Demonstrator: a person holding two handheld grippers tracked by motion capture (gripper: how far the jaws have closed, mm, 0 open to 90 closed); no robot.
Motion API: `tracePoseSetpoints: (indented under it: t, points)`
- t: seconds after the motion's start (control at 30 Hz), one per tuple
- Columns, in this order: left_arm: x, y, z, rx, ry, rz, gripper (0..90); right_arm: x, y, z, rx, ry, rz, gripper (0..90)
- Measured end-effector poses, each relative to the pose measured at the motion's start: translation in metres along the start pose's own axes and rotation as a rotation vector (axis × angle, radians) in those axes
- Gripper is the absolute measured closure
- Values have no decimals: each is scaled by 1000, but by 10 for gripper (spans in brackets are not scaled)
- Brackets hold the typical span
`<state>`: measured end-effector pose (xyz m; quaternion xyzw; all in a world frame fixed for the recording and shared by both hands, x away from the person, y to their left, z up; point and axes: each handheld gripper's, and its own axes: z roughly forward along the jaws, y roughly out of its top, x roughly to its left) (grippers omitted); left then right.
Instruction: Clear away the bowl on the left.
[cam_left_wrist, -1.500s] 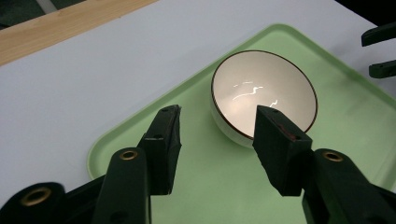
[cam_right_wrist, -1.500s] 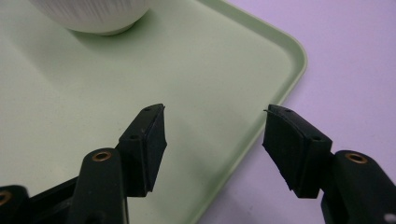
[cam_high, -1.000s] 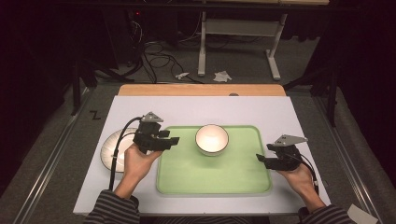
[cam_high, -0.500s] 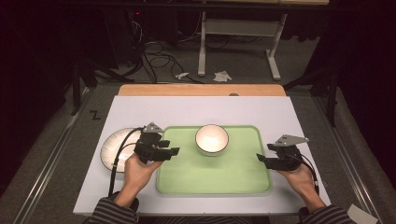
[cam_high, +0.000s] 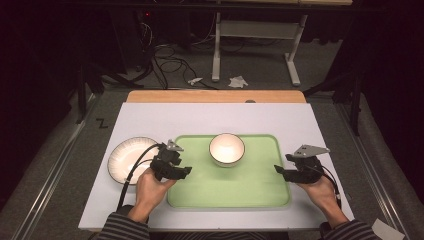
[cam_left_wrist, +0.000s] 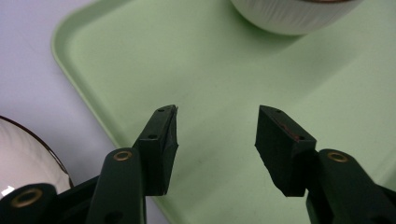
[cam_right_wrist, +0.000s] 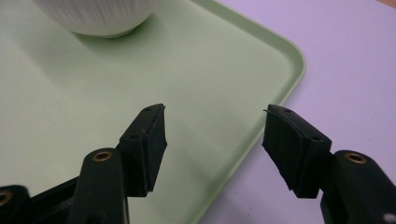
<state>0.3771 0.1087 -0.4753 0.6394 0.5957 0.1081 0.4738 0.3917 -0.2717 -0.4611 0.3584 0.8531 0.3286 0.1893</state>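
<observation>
Far left, a white plate (cam_high: 131, 159) lies on the table. Just beside it, the left gripper (cam_high: 184, 171) hovers over the green tray's (cam_high: 240, 192) left edge, jaws wide, nothing between them. A white bowl (cam_high: 227, 148) sits on the tray. The right gripper (cam_high: 278, 170) straddles the tray's right rim, jaws wide.
</observation>
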Motion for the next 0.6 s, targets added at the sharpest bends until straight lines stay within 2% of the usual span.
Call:
tracePoseSetpoints:
  t: [0.1, 0.13, 0.3, 0.43, 0.6]
  points:
    - [-3, -3, -3, -7, -26, 22, 483, -1, 0, 2, 6, -2, 1, 408]
    - [-4, -3, -4, -10, -34, 13, 480, -1, 1, 2, 9, -1, -3, 408]
    - [-2, -3, -1, 3, -18, 14, 466, 0, 0, 1, 2, 5, -7, 408]
    - [-2, -4, -2, 5, -26, 18, 463, 0, 0, 3, 6, 8, -12, 407]
    - [0, -2, 0, 3, -25, -2, 457, 0, 0, 2, 6, 8, -4, 407]
